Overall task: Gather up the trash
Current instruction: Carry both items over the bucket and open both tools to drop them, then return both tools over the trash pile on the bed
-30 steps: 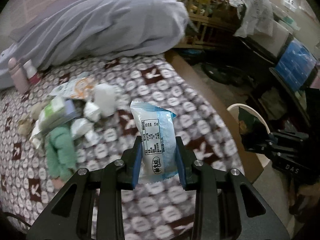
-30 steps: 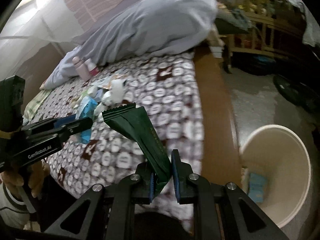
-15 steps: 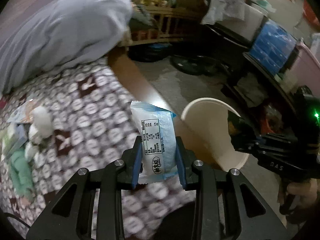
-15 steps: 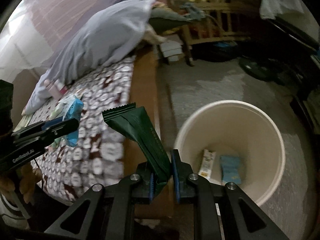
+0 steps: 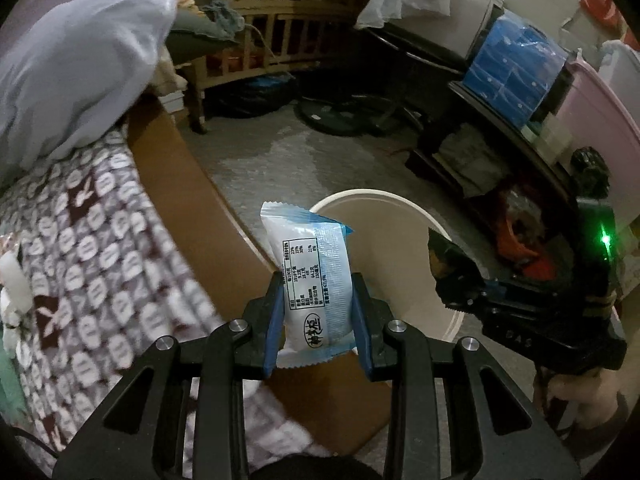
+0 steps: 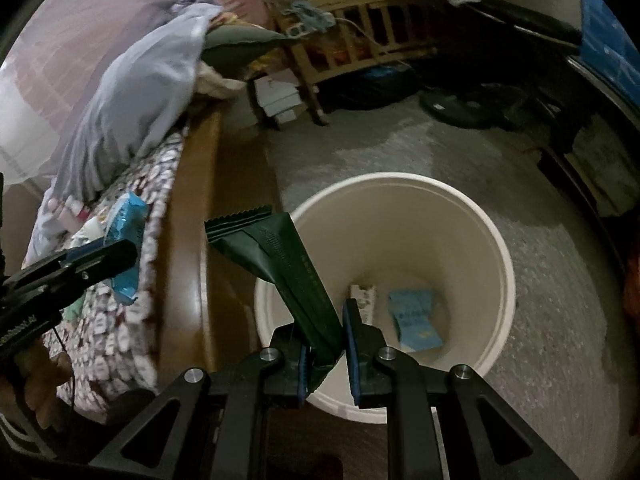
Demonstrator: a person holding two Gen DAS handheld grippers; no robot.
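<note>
My left gripper [image 5: 318, 312] is shut on a white and blue snack packet [image 5: 310, 276], held upright over the wooden bed edge, just left of the cream bin [image 5: 404, 216]. From the right wrist view that left gripper [image 6: 120, 248] shows at the left with the blue packet [image 6: 126, 220]. My right gripper [image 6: 326, 340] is shut on a dark green wrapper [image 6: 280, 256], which sticks up over the near-left rim of the cream bin [image 6: 500, 248]. Inside the bin lie a blue packet [image 6: 414, 316] and a white wrapper [image 6: 364, 300]. The right gripper [image 5: 456, 280] shows at the right in the left wrist view.
A bed with a rabbit-print cover [image 5: 88, 248] and grey quilt [image 5: 72, 76] lies left, with more litter on it [image 6: 86, 224]. A wooden cot [image 5: 280, 32], a dark shelf with a blue box [image 5: 516, 68] and a pink tub [image 5: 592, 120] ring the grey floor [image 6: 552, 280].
Both grippers swung right from over the bed to the bin, each still holding its wrapper. The bin now sits under the right gripper and close beside the left one.
</note>
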